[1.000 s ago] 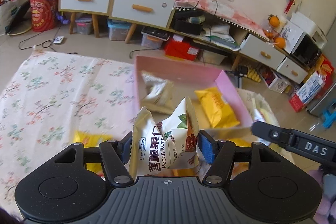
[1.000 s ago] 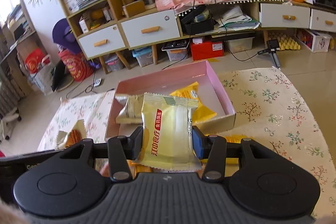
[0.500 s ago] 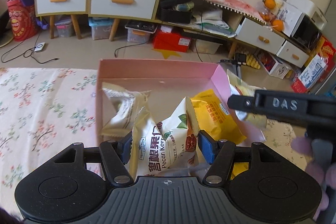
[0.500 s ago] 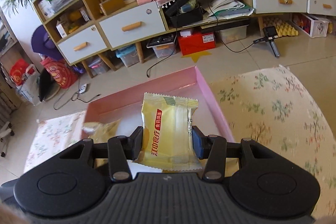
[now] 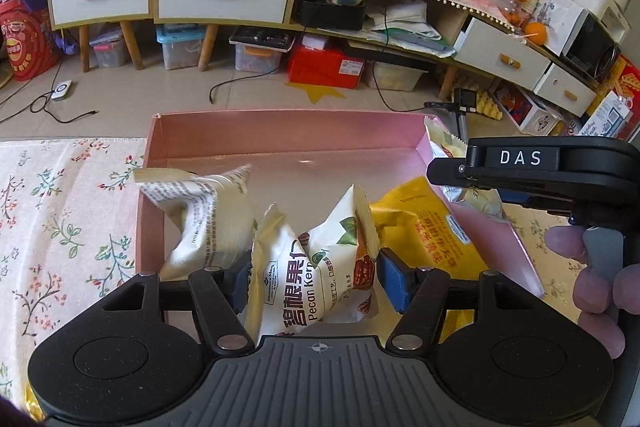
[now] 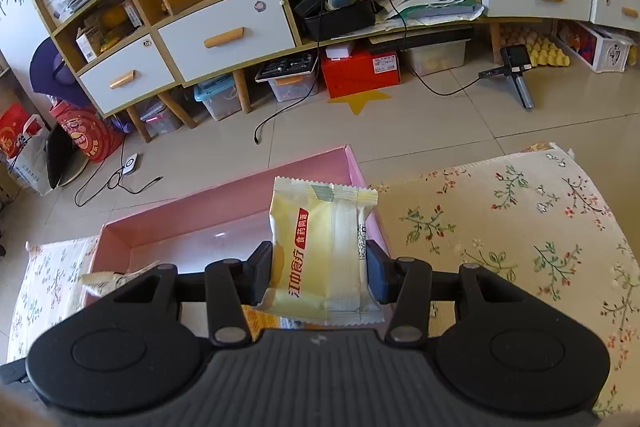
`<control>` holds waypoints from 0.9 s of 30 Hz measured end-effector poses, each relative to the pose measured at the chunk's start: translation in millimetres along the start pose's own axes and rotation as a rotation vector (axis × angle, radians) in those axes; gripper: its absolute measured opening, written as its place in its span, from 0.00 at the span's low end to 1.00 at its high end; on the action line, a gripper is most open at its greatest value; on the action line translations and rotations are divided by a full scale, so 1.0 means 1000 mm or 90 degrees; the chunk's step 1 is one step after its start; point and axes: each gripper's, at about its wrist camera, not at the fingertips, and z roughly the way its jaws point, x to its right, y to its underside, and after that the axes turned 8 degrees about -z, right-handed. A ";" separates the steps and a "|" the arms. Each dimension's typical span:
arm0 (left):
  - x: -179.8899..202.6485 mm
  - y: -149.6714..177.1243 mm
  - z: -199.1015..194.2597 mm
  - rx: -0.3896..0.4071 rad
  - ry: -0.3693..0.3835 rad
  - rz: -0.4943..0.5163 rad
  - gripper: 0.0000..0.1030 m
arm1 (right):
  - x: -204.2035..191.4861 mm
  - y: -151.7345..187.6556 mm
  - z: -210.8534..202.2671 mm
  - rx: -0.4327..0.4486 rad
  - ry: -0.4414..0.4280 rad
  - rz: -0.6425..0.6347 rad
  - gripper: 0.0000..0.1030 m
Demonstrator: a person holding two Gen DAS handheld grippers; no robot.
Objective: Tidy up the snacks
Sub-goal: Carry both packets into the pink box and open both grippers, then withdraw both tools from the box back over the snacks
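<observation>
Carried forward over the pink box (image 5: 280, 135): left tongs (image 5: 312, 277) clenched on a pecan packet (image 5: 316, 267), right tongs (image 6: 319, 269) on a yellow packet (image 6: 320, 239), poised for dropping among snacks inside.

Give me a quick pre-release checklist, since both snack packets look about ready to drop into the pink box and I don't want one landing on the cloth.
1. Left gripper shut on the pecan packet: ok, jaws press both its sides.
2. Right gripper shut on the pale yellow packet: ok.
3. Pecan packet over the pink box: ok, box floor shows beyond it.
4. Pale yellow packet inside the box edge: cannot tell, it sits right at the box's right wall beside the floral cloth.
5. Free floor in the box: ok at the back; a white packet and an orange packet fill the near part.
6. Grippers clear of each other: cannot tell, they are close.
</observation>
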 end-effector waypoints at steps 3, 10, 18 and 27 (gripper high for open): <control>-0.001 -0.001 0.004 -0.002 -0.004 0.001 0.62 | 0.001 -0.001 0.005 -0.002 0.002 0.001 0.44; -0.001 0.000 0.000 0.010 0.004 0.012 0.85 | 0.002 0.000 0.004 0.001 -0.022 0.017 0.67; 0.004 -0.003 -0.021 0.014 0.011 0.016 0.92 | -0.001 -0.003 -0.017 0.019 -0.021 0.011 0.77; 0.012 0.011 -0.062 0.026 0.016 0.028 0.93 | -0.002 0.007 -0.051 0.021 -0.014 0.005 0.83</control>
